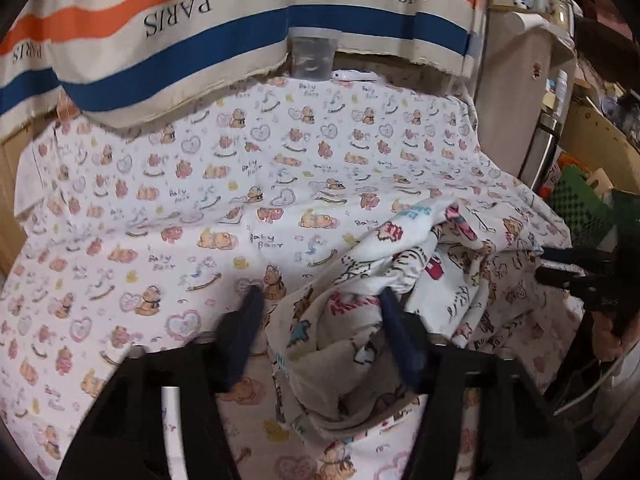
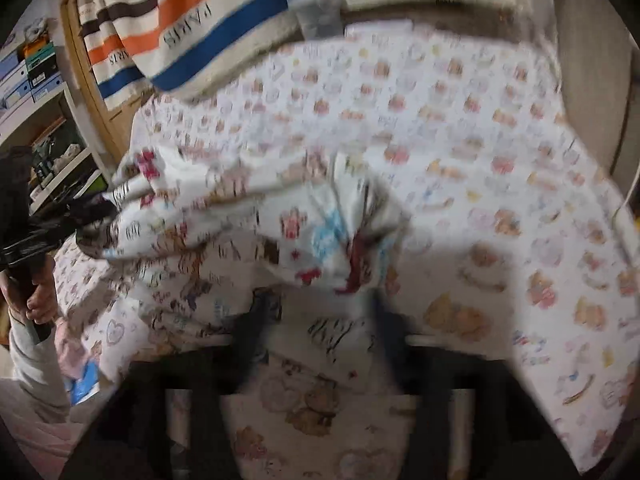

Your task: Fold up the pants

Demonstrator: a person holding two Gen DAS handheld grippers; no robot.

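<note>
The pants [image 1: 420,248] are white with cartoon prints and lie bunched on a bear-print sheet [image 1: 160,200]. In the left wrist view one fold of them runs down between the fingers of my left gripper [image 1: 320,294]. Its jaws stand apart and the cloth hangs loose between them. The right wrist view is blurred. There the pants [image 2: 240,216] heap just ahead of my right gripper [image 2: 320,298], whose fingers are spread with a flap of cloth between them, not pinched. The other gripper shows at each view's edge: the right gripper [image 1: 580,280] and the left gripper [image 2: 40,220], held by a hand [image 2: 36,300].
A striped cloth [image 1: 180,20] printed PARIS hangs over the back of the sheet. A clear plastic cup [image 1: 314,56] stands at the back edge. A green crate [image 1: 580,204] sits off to the right, and shelves [image 2: 40,80] with boxes stand to the left.
</note>
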